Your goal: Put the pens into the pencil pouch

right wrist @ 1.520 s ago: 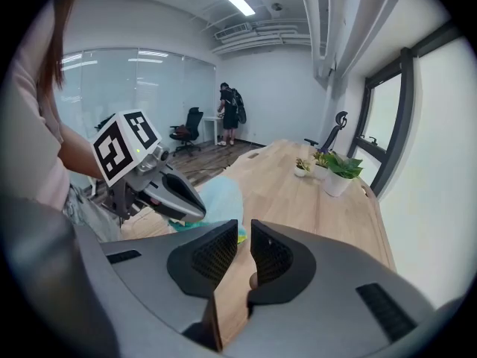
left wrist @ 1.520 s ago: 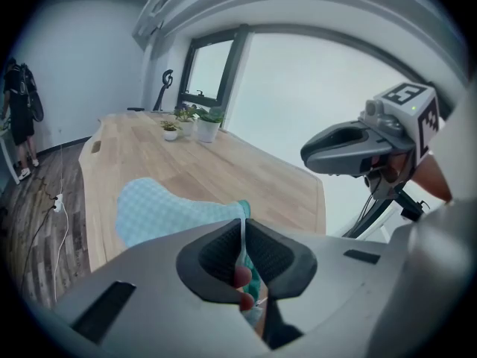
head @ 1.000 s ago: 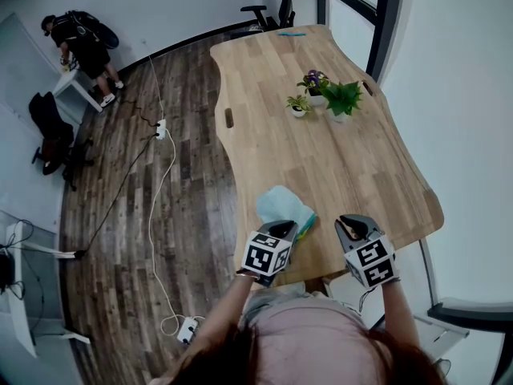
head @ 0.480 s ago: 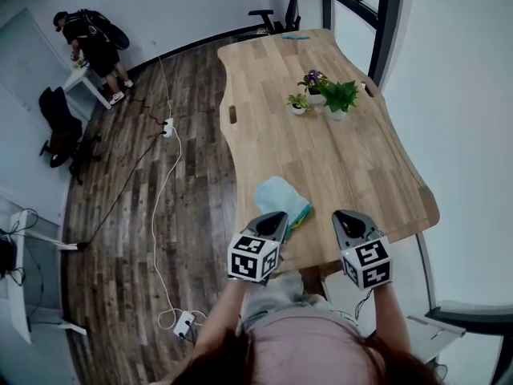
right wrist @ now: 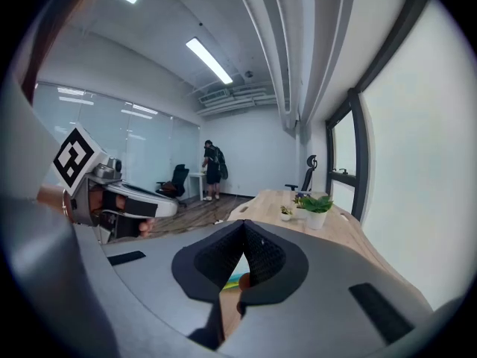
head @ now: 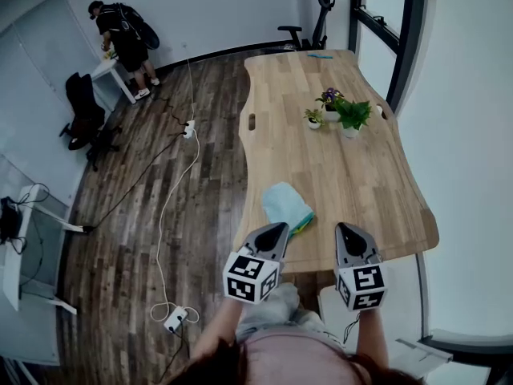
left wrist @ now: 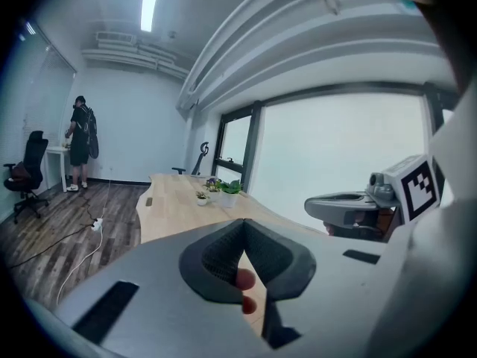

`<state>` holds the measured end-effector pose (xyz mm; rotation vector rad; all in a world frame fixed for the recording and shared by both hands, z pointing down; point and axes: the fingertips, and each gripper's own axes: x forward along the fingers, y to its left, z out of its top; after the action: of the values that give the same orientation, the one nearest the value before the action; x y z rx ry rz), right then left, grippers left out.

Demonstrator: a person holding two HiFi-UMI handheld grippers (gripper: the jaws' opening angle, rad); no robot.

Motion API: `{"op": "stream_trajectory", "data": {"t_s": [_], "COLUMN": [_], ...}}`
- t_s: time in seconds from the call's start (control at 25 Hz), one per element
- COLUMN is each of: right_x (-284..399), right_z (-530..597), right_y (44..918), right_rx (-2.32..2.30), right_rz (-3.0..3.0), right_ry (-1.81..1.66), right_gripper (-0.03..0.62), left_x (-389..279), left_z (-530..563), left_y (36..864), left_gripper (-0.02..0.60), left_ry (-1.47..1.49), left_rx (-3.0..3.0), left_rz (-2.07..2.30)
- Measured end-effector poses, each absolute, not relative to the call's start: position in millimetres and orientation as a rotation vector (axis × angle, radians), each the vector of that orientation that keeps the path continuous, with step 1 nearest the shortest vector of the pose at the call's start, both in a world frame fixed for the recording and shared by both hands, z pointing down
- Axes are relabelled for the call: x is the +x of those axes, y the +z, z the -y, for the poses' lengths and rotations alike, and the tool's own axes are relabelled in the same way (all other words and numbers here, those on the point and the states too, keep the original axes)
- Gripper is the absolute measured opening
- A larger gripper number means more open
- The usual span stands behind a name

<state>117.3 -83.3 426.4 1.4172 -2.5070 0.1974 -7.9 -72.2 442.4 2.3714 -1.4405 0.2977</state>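
Observation:
A light blue pencil pouch (head: 285, 205) lies on the wooden table (head: 361, 183) near its front left edge, with a strip of green and yellow showing at its right side (head: 304, 225). No loose pens are visible. My left gripper (head: 276, 229) hangs just in front of the pouch, apart from it. Its jaws have just been closing and are shut on nothing, as the left gripper view (left wrist: 244, 222) shows. My right gripper (head: 345, 229) is level with it at the right, also shut and empty (right wrist: 244, 224).
Small potted plants (head: 341, 112) stand at the table's far middle, and a blue item (head: 319, 55) lies at the far end. On the wood floor at the left are cables and power strips (head: 190, 127), an office chair (head: 80, 111) and a person (head: 124, 34) at a white desk.
Both grippers have risen and drawn back towards me. The left one has come off the near edge of the pouch. The pouch stays where it was.

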Motion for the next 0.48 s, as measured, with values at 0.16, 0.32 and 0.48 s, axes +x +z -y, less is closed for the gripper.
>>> {"op": "stream_trajectory", "data": {"t_s": [0.16, 0.32, 0.48], "right_x": [119, 123, 121], "right_z": [76, 69, 62], "right_y": [407, 391, 376], "right_rx": [1.460, 1.495, 1.534], "right_rz": [2.535, 2.550, 2.583], "right_ry": [0.119, 0.057, 0.035], "right_gripper": [0.000, 0.000, 0.000], "left_x": [-10, -12, -19], "left_z": [58, 51, 46], "left_y": [419, 397, 379], "left_gripper": [0.002, 0.003, 0.003], "left_ry": [0.255, 0.204, 0.176], "left_rx": [2.399, 2.430, 2.448], "left_rz": [1.492, 1.533, 1.560]}}
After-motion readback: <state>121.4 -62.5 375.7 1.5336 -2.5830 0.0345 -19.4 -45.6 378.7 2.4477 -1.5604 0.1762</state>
